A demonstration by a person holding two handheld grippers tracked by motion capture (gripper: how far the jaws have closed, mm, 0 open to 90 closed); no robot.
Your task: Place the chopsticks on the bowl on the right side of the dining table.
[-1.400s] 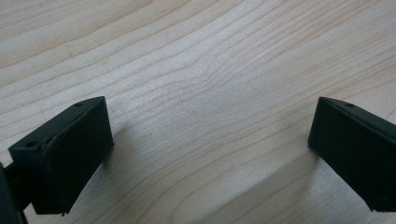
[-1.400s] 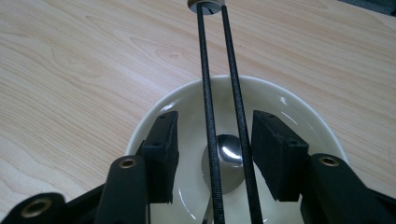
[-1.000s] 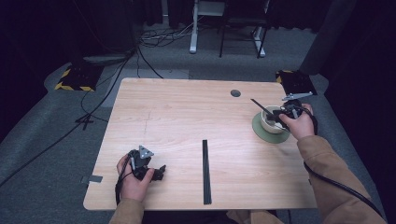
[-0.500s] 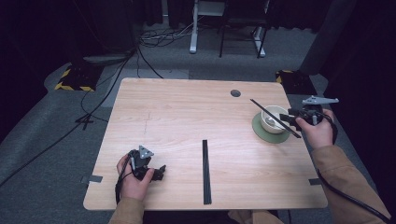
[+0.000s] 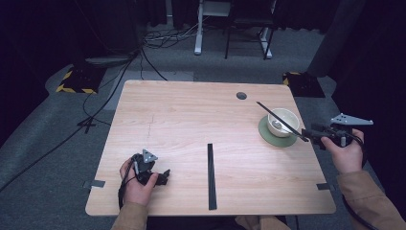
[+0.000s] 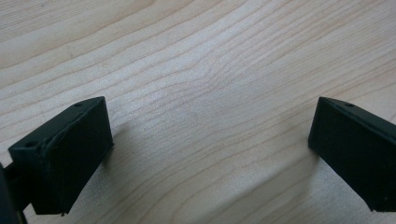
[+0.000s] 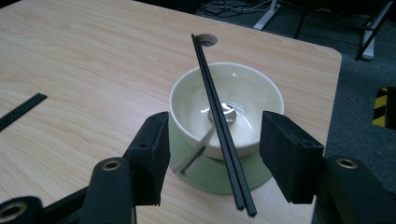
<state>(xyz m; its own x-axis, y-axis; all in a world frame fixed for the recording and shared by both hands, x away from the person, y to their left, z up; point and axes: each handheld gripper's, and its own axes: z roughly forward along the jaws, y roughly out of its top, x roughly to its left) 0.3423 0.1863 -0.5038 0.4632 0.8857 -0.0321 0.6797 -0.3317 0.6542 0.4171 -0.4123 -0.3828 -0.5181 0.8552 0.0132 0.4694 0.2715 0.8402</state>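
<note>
Now the right gripper (image 7: 212, 158) has its jaws spread, just been opening, w/ nothing pinched; the black chopsticks (image 7: 219, 126) run between them untouched, lying across the rim of the cream bowl (image 7: 226, 109) centre frame, on a green saucer (image 7: 210, 175). Left gripper (image 6: 210, 149) jaws wide apart over bare table (image 6: 196, 60), lower left in high view.

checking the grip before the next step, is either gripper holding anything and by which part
Nothing is held. The right gripper has just opened; the chopsticks lie across the bowl, clear of its pads. The left gripper is open over bare table.
</note>
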